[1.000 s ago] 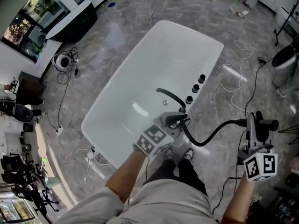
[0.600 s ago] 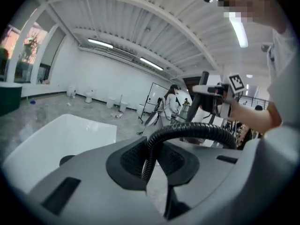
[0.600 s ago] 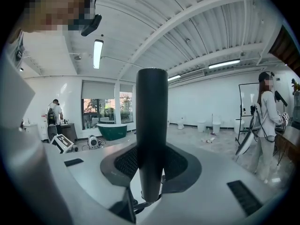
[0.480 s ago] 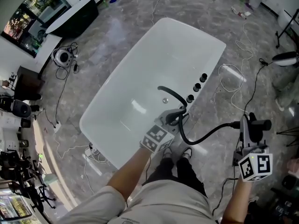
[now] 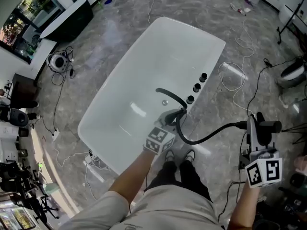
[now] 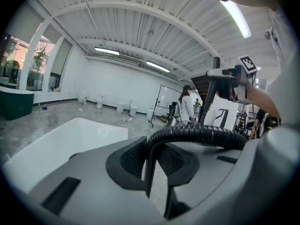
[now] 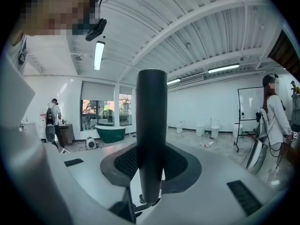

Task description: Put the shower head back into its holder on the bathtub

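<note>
The shower head [image 7: 151, 144] is a dark, straight stick standing upright between the jaws of the right gripper [image 5: 257, 130], which are clamped on its handle. In the head view it is out over the grey stone floor [image 5: 120, 28], well apart from the white bathtub [image 5: 144, 66] and off to its right.

From the shower head a black ribbed hose [image 5: 211, 137] sags in a curve across to the tub's near rim. There the left gripper [image 5: 172, 119] has its jaws closed on the hose; in the left gripper view the hose rises between them and bends away to the right.

On the tub's rim just beyond the left gripper, a curved black spout [image 5: 170, 97] reaches over the basin, and three black knobs [image 5: 196, 87] stand in a row beside it. I cannot make out the holder.

The person's shoes [image 5: 180, 156] stand on the floor just beside the tub's near corner. White and black cables [image 5: 235, 80] lie looped on the floor to the right of the tub. Across the room in the right gripper view is a dark green tub [image 7: 110, 134] by the windows.
</note>
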### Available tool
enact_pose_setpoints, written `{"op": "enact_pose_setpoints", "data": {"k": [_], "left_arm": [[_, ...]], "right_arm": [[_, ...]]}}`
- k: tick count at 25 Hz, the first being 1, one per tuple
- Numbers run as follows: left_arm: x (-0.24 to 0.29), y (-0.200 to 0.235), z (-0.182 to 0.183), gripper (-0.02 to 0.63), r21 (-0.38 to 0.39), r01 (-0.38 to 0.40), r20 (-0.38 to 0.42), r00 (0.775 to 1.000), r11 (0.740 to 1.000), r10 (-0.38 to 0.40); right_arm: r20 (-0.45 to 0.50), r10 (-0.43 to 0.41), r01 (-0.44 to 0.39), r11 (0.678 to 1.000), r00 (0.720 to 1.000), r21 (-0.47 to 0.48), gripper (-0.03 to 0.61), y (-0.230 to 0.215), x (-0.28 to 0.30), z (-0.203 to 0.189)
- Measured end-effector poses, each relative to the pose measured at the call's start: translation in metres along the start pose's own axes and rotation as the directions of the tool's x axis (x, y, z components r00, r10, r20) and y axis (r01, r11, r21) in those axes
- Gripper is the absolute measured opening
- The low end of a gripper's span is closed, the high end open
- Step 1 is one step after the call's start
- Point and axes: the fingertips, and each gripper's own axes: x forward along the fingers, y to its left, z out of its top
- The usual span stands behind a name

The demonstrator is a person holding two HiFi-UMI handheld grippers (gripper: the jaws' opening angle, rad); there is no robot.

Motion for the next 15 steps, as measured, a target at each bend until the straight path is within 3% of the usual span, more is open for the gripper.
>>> {"op": "enact_pose_setpoints", "data": {"k": [3, 5, 15], "left_arm": [[-0.001, -0.008, 0.029, 0.054, 0.043, 0.023, 0.059, 0.998, 0.999, -0.025], [-0.001, -0.010, 0.033, 0.054, 0.077, 0.023, 0.056, 0.998, 0.997, -0.027], [0.004, 0.018, -0.027, 0.054, 0.144, -0.090, -0.072, 0.992, 0.985, 0.101]], "right_arm": [[0.067, -0.029, 0.028, 0.999, 0.997, 0.029, 0.121, -0.014, -0.012, 0.031], [0.103, -0.035, 0.031, 0.999, 0.994, 0.042, 0.121, -0.018, -0.017, 0.044], [0.125, -0.019, 0.008, 0.996, 0.992, 0.089, 0.121, -0.015, -0.021, 0.050]]}}
